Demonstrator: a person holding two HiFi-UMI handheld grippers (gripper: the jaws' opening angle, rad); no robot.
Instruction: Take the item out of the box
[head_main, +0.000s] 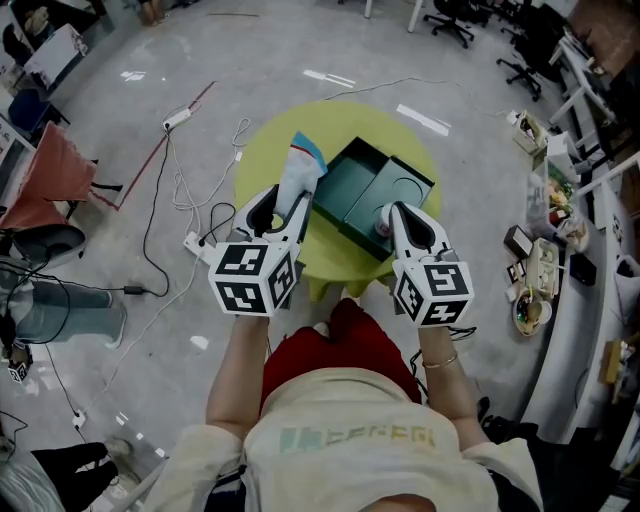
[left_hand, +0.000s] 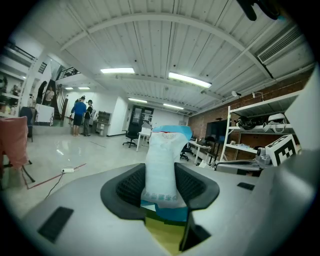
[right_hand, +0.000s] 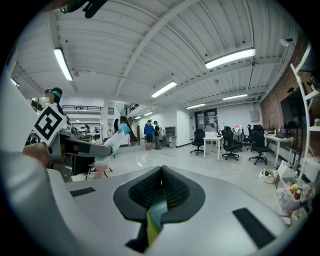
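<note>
An open teal box (head_main: 368, 186) sits on a round yellow-green table (head_main: 262, 166). My left gripper (head_main: 288, 202) is left of the box, shut on a white packet with a blue end (head_main: 301, 168) that sticks up past its tips. In the left gripper view the packet (left_hand: 162, 165) stands upright, squeezed between the black pads (left_hand: 131, 186). My right gripper (head_main: 391, 212) hovers at the box's near edge. Its jaws meet at the tips, and in the right gripper view (right_hand: 161, 173) only a sliver of the teal box (right_hand: 159, 207) shows below them.
Cables and a white power strip (head_main: 196, 243) lie on the floor left of the table. A chair draped in red cloth (head_main: 50, 182) stands far left. Cluttered shelves (head_main: 548, 240) line the right side. Office chairs (head_main: 452, 18) stand at the back.
</note>
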